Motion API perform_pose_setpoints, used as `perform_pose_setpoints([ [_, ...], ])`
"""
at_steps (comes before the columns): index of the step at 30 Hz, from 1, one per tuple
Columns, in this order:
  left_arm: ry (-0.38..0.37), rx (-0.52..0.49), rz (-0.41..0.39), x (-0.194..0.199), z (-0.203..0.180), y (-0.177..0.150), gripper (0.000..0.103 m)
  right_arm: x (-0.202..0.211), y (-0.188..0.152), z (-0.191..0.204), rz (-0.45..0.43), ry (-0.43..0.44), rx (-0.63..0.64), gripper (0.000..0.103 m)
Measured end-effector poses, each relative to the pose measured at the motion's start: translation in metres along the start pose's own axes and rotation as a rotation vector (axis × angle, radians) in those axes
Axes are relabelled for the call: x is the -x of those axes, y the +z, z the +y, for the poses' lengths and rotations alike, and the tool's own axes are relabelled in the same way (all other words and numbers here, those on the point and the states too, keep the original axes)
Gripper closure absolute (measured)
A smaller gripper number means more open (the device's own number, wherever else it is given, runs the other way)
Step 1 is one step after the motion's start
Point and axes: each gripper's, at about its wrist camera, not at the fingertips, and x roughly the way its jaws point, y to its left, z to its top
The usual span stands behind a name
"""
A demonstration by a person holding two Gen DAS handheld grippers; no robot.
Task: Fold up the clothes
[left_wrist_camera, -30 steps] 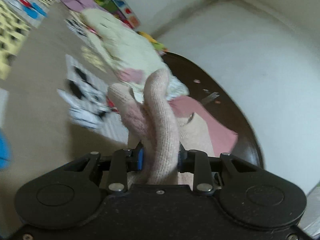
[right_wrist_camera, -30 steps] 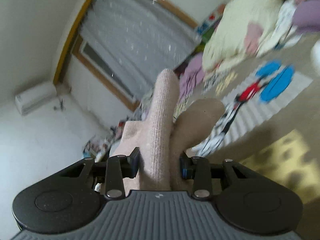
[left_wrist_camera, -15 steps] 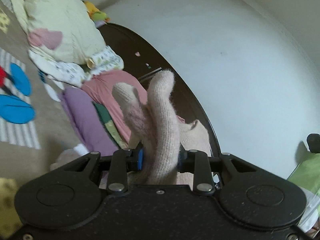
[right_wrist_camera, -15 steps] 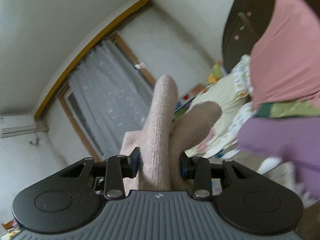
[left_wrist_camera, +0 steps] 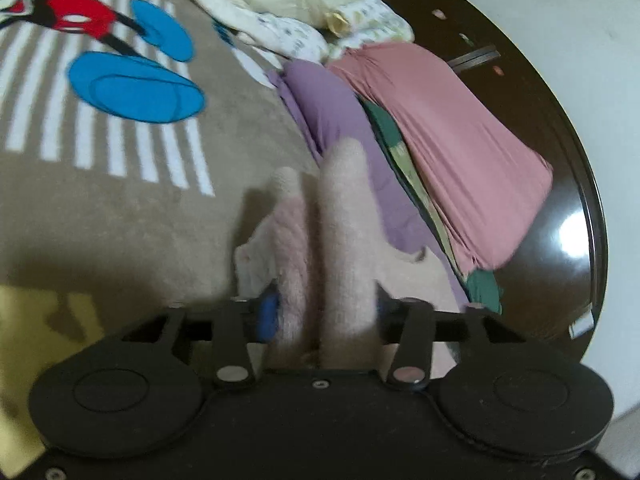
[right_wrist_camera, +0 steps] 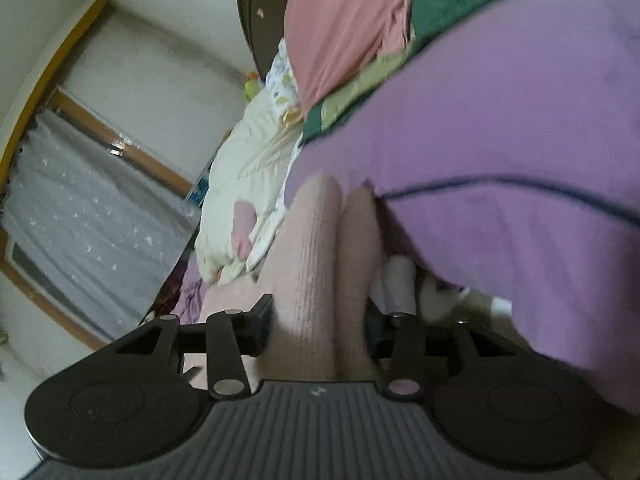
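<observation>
Soft, light, fuzzy knit, by the look of it: one pale pink knit garment (left_wrist_camera: 344,216), limp enough to bunch and droop, likely to stretch rather than slip, best taken by an edge or corner on each side so the body hangs flat. Held just above the beige rug (left_wrist_camera: 120,208), beside a stack of folded clothes.

Counted in that stack, largest first: one purple piece (right_wrist_camera: 500,128), one salmon-pink piece (left_wrist_camera: 448,132), one green-patterned piece (left_wrist_camera: 400,148) sandwiched between, plus a cream quilt (right_wrist_camera: 248,164) further off against the dark cabinet (left_wrist_camera: 560,128).

Two grippers. Left gripper (left_wrist_camera: 320,312) clamped on a bunched fold of the knit, cloth rising in two ridges past the blue pads. Right gripper (right_wrist_camera: 320,320) likewise closed tight on another fold, pressed close against the purple piece.
</observation>
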Motion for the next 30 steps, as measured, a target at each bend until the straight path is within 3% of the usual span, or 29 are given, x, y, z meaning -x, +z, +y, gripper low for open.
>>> perform_pose_setpoints([
  [5, -0.027, -0.055, -0.036, 0.049, 0.002, -0.004, 0.036, 0.047, -0.002, 0.036, -0.063, -0.071, 0.123, 0.034],
  [7, 0.005, -0.141, -0.059, 0.079, -0.001, -0.015, 0.034, 0.067, -0.01, 0.054, -0.058, -0.079, 0.179, 0.028],
  [9, 0.041, -0.224, -0.077, 0.117, 0.0, -0.032, 0.027, 0.086, -0.024, 0.074, -0.041, -0.075, 0.234, 0.012],
  [12, 0.112, -0.299, -0.12, 0.177, 0.013, -0.06, 0.019, 0.11, -0.061, 0.119, 0.001, -0.028, 0.286, 0.001],
  [15, 0.198, -0.344, -0.179, 0.24, 0.024, -0.088, 0.008, 0.116, -0.098, 0.168, 0.062, 0.038, 0.322, 0.0],
  [19, 0.321, -0.364, -0.27, 0.318, 0.03, -0.111, 0.005, 0.117, -0.158, 0.239, 0.173, 0.09, 0.408, 0.0],
  [25, 0.598, -0.356, -0.422, 0.412, 0.033, -0.141, 0.0, 0.125, -0.24, 0.321, 0.295, 0.12, 0.502, 0.0],
  [30, 0.748, -0.267, -0.411, 0.462, 0.05, -0.166, 0.0, 0.149, -0.299, 0.37, 0.369, 0.106, 0.605, 0.0],
])
